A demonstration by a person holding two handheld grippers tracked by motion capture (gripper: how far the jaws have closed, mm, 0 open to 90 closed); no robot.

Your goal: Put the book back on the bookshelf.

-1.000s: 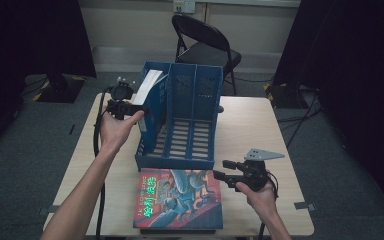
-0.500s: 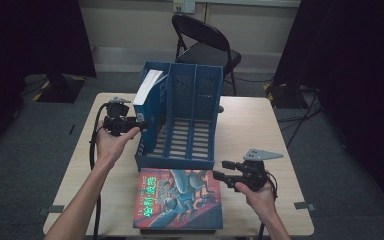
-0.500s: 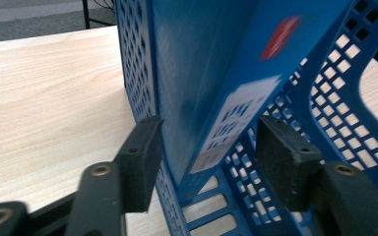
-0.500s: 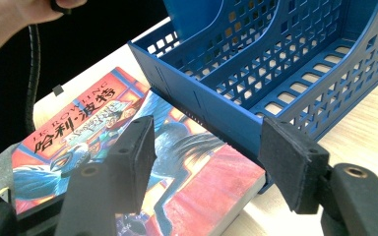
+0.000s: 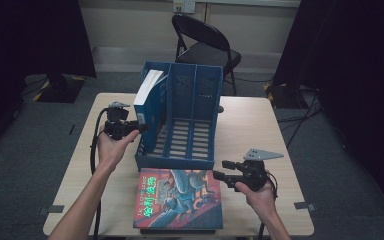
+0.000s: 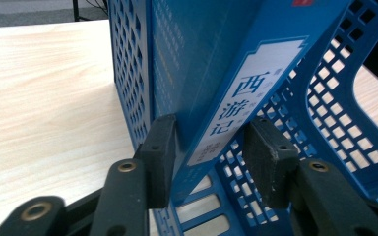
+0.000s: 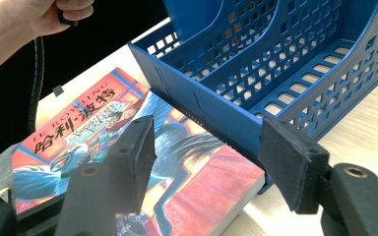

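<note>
- Landmark here is the blue file rack (image 5: 182, 120), the three-slot perforated plastic one sitting mid-table.
- Nearest the camera, lying flat right up against the rack's low front edge: a red-and-blue illustrated book (image 5: 180, 199) with Chinese lettering on the cover, close to the table's near edge.
- Right gripper (image 5: 226, 176) hangs just off the rack's front right corner, over the right edge of that flat book. In the right gripper view its pads (image 7: 291, 166) stand wide apart with nothing between them, just book and rack behind, so it's open and empty.
- Left gripper (image 5: 139, 128) is at the rack's left side, about halfway back. Its jaws have just been closing in, and the spine of a blue book (image 6: 216, 83) sits between them; left pad looks to be touching the cover, right pad (image 6: 268, 162) seems a hair off the spine, can't really say if it's properly clamped.
- That blue book stands leaning in the rack's leftmost slot, white page edges up (image 5: 148, 86).
- Beyond the rack, off the table's far edge: a black folding chair (image 5: 202, 42).
</note>
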